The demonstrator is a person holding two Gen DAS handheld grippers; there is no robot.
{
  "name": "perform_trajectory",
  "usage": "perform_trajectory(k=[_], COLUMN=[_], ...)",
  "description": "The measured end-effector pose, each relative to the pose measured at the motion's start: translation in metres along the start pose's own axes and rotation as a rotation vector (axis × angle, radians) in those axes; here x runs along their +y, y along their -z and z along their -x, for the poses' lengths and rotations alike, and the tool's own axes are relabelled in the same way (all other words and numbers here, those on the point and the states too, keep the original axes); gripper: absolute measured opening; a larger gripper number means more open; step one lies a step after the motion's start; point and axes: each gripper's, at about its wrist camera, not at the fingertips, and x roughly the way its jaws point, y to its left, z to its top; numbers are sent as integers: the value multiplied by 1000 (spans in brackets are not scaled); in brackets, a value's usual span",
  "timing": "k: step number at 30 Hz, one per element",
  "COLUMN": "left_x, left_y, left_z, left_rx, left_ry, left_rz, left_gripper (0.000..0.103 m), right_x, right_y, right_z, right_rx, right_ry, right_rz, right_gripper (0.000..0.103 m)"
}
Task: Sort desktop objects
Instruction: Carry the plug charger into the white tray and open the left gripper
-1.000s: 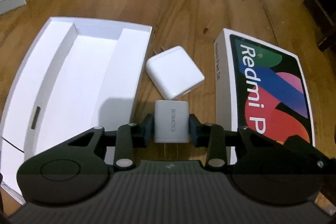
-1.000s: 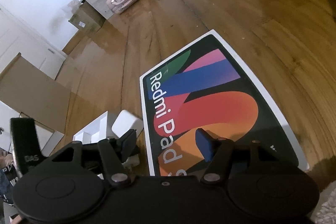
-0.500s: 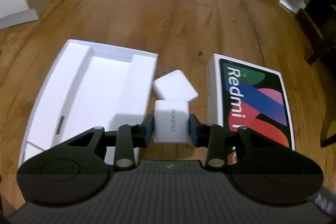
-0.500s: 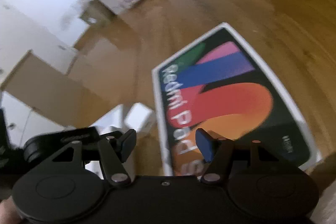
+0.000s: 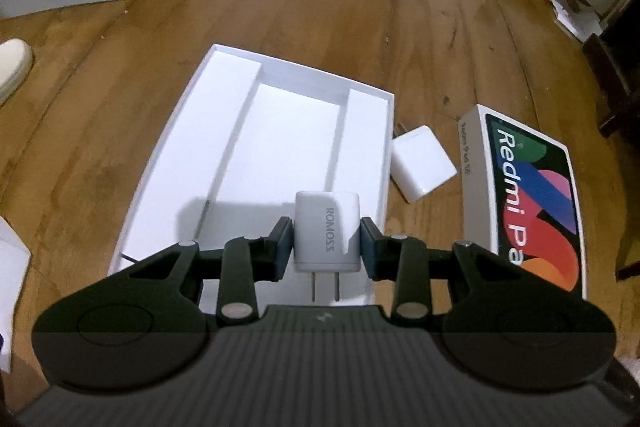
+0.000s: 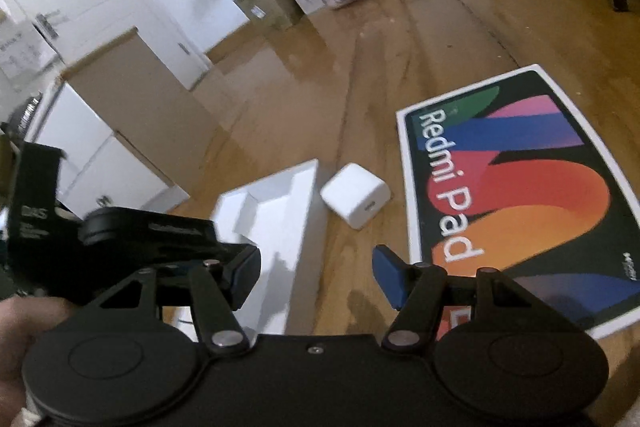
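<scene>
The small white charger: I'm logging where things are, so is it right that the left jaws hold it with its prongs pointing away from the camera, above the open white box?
Not quite. The left wrist view shows the small white charger with its prongs pointing toward the camera, not away. The left jaws do hold it, above the open white box.

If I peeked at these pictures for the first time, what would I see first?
Probably the colourful Redmi Pad box, lying flat on the wooden floor at the right. Next, the small white ROMOSS charger pinched in the left tool, prongs pointing back at the camera, in front of the open white tray. A second white charger lies on the floor between tray and box.
</scene>
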Motion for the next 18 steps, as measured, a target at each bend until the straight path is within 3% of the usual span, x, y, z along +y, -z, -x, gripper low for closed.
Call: perform_trajectory(k=[13,18], left_x=[16,13], left_y=[7,10], left_z=[-35,-45], left_rx=[44,57], left_ry=[-61,-88], left_rz=[29,-6], left_gripper=[35,35], right_x=[12,10], right_y=[5,5], right_z=[0,-6], right_rx=[4,26], right_ry=[8,19], right_rz=[91,87], right_gripper=[68,68])
